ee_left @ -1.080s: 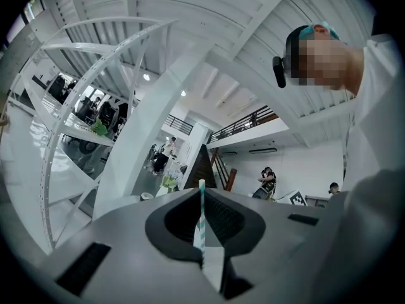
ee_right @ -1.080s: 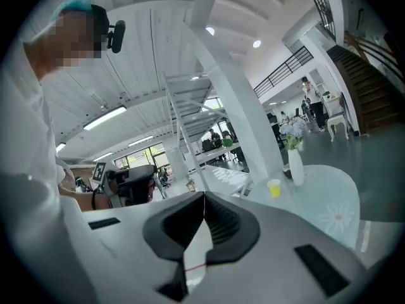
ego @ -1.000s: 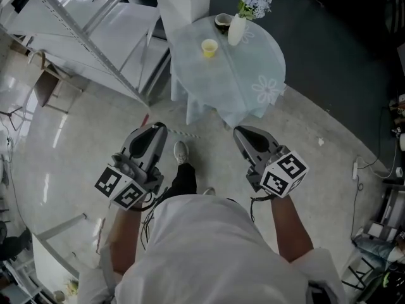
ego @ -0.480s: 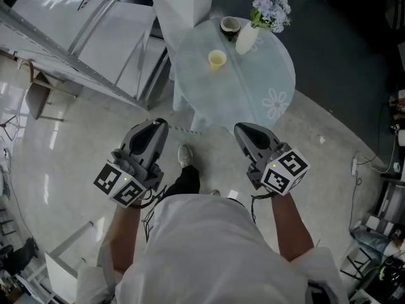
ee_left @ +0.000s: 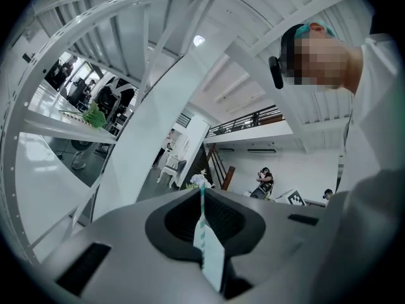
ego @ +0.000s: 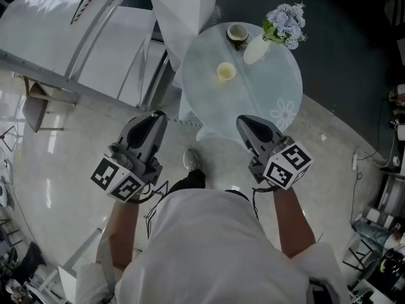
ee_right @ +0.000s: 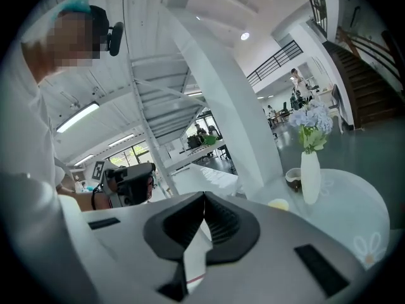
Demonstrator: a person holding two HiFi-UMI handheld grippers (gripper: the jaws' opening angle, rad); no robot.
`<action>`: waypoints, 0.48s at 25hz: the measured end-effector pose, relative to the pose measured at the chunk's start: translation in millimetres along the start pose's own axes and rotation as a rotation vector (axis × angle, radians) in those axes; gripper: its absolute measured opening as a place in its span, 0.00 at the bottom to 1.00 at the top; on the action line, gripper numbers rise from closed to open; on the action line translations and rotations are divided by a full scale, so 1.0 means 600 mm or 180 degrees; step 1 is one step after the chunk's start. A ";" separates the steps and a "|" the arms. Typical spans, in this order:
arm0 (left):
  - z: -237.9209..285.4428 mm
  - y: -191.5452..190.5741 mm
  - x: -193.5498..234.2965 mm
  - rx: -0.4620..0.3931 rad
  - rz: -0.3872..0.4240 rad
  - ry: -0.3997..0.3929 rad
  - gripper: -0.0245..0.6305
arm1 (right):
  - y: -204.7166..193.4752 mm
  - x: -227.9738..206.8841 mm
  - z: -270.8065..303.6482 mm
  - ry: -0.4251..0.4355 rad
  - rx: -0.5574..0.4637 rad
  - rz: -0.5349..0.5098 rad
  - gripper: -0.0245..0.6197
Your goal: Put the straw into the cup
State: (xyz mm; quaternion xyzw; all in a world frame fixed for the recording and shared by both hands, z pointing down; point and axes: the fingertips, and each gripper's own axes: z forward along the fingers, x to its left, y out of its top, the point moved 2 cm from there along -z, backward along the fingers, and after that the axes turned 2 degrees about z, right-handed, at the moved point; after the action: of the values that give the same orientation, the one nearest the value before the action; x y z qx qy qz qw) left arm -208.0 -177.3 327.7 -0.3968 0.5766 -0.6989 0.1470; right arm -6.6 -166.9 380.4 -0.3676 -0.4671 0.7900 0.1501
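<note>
A small yellow cup (ego: 226, 72) stands on the round pale table (ego: 253, 106) ahead of me; the right gripper view also catches the cup (ee_right: 277, 203). My left gripper (ego: 158, 114) is held at waist height, well short of the table. It is shut on a teal-striped straw (ee_left: 202, 227) in a white paper wrapper, which stands up between its tips (ee_left: 202, 192). My right gripper (ego: 243, 119) is beside it, level with the table's near edge. Its tips (ee_right: 204, 196) meet, with a white paper strip (ee_right: 192, 258) caught between the pads.
On the table's far side stand a white vase (ego: 256, 50) with pale blue flowers and a dark bowl (ego: 237, 32). A white pillar (ego: 183, 5) rises just behind the table, and a white staircase frame (ego: 76, 37) fills the left. Cables and gear (ego: 386, 214) line the right edge.
The table with cup and vase has come nearer and slid lower right in the head view as the person walks toward it. Both grippers are carried forward, jaws unchanged.
</note>
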 end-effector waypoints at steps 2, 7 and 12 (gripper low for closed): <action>0.006 0.011 0.016 -0.0001 0.0003 -0.0020 0.09 | 0.010 -0.004 0.013 -0.0038 -0.0014 0.0019 0.07; 0.012 0.034 0.042 -0.0005 0.0026 -0.0073 0.09 | 0.036 -0.005 0.037 -0.0069 -0.0055 -0.0028 0.07; 0.017 0.043 0.064 -0.0031 0.0022 -0.0082 0.09 | 0.047 -0.011 0.054 -0.0109 -0.0086 -0.0018 0.07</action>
State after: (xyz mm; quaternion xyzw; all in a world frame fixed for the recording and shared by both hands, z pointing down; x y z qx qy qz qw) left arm -231.6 -217.0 319.0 -0.4045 0.5794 -0.6904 0.1550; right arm -22.5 -205.3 368.7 -0.3546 -0.4812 0.7894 0.1394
